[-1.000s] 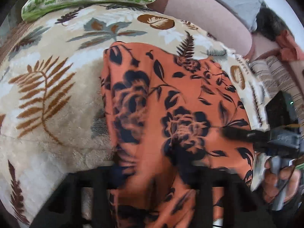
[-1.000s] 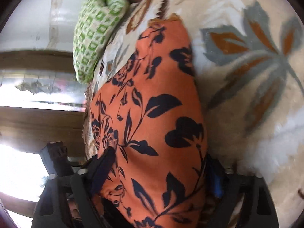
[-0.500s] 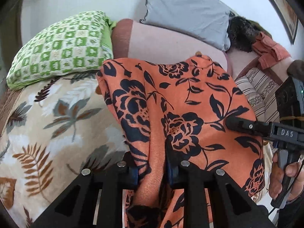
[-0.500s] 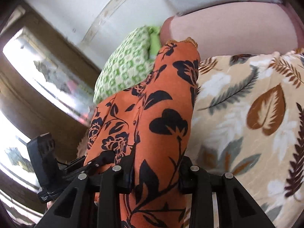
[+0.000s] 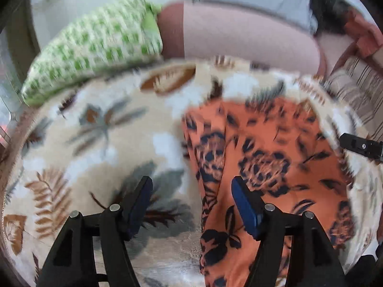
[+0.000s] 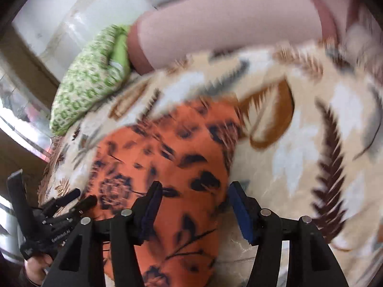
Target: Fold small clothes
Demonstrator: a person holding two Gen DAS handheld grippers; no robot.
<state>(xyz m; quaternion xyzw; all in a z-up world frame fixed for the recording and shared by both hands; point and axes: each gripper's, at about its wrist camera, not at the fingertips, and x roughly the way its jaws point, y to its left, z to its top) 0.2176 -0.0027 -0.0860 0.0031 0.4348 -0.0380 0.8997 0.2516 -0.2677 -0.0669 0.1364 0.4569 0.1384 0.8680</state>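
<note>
Half a second ago both tools pinched the raised orange floral garment point(image 5: 275, 157); now it lies dropped on the leaf-print blanket point(image 5: 100, 129), toward five o'clock. The left tool point(image 5: 191, 198) and right tool point(image 6: 195, 205) are opening, gripping nothing. Soft, light, limp cloth: pinch edges.

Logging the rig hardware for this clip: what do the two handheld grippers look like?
Both match: the left gripper and right gripper have black angular fingers with cut-out frames, silver round pins and dark blue pads. Seen from the right wrist view, the left gripper's black body carries small white lettering and a thin dark cable.
</note>
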